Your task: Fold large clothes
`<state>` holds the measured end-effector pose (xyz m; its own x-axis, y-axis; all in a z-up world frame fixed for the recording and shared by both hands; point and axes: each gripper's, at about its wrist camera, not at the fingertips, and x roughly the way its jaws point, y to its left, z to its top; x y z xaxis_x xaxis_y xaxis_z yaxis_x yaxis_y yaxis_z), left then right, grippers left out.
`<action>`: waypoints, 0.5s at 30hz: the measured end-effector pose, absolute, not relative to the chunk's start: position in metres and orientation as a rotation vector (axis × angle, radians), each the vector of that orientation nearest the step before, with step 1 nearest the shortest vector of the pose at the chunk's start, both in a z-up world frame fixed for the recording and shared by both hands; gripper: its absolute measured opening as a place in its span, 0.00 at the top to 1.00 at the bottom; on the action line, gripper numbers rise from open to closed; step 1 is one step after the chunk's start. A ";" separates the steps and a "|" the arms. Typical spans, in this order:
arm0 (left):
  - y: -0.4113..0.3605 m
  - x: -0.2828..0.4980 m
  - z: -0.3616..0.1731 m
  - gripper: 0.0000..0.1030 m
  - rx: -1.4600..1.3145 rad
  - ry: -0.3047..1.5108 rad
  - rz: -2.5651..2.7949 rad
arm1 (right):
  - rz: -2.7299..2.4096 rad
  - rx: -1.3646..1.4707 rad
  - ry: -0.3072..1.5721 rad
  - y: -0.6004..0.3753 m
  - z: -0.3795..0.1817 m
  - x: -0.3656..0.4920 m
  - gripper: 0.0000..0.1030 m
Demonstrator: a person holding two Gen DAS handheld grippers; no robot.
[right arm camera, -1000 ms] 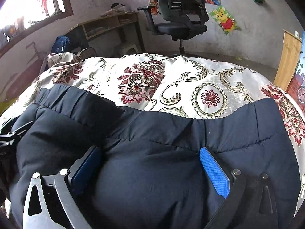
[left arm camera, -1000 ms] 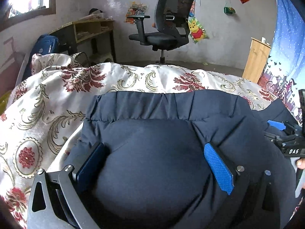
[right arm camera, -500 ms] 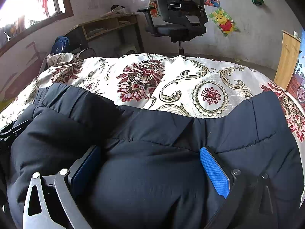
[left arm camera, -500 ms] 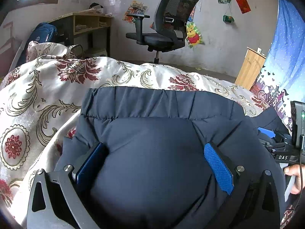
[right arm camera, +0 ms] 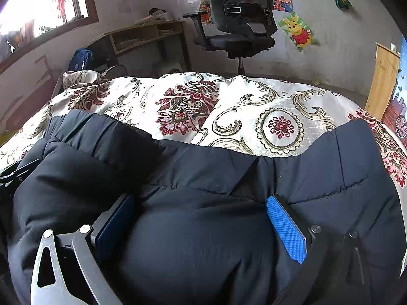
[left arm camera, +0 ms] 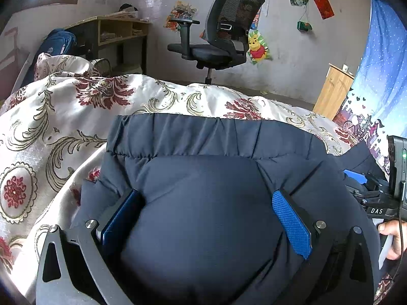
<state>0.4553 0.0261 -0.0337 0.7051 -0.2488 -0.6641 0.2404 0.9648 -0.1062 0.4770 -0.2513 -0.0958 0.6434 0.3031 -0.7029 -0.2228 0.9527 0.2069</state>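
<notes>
A dark navy padded jacket (left arm camera: 203,147) lies across a floral bedspread (left arm camera: 63,127), its gathered hem band toward the far side. My left gripper (left arm camera: 204,194) is shut on a thick puffed fold of it, which bulges between the blue pads (left arm camera: 290,218). My right gripper (right arm camera: 199,199) is shut the same way on another fold of the jacket (right arm camera: 203,167), further right. In the left wrist view the right gripper (left arm camera: 376,193) shows at the right edge with a hand (left arm camera: 389,236) on it. The left gripper (right arm camera: 15,175) peeks in at the left edge of the right wrist view.
The cream and red bedspread (right arm camera: 254,106) stretches beyond the jacket. Behind the bed stand a black office chair (left arm camera: 223,38), a wooden desk (left arm camera: 114,30) with a blue bag (left arm camera: 58,45) beside it, a small wooden cabinet (left arm camera: 333,91) and a blue curtain (left arm camera: 381,63).
Both grippers keep their hold on the jacket. The left wrist view has shifted slightly, so the bedspread pattern has slid left and the right gripper shows more. The jacket's hem has barely moved.
</notes>
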 end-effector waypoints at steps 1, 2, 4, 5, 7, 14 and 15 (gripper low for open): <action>0.026 0.455 -0.034 0.01 -0.013 0.740 -0.272 | 0.299 0.105 0.819 -0.252 -0.096 0.477 0.00; 0.026 0.455 -0.034 0.01 -0.014 0.739 -0.272 | 0.299 0.104 0.819 -0.251 -0.096 0.477 0.00; 0.024 0.454 -0.035 0.01 -0.014 0.737 -0.270 | 0.298 0.102 0.820 -0.252 -0.096 0.477 0.00; 0.024 0.454 -0.036 0.01 -0.013 0.737 -0.269 | 0.299 0.102 0.820 -0.252 -0.096 0.477 0.00; 0.024 0.453 -0.036 0.01 -0.007 0.735 -0.264 | 0.298 0.100 0.821 -0.252 -0.097 0.477 0.00; 0.027 0.444 -0.028 0.01 -0.013 0.708 -0.231 | 0.292 0.108 0.778 -0.260 -0.089 0.468 0.00; 0.030 0.443 -0.025 0.01 -0.020 0.706 -0.227 | 0.287 0.107 0.784 -0.262 -0.087 0.467 0.00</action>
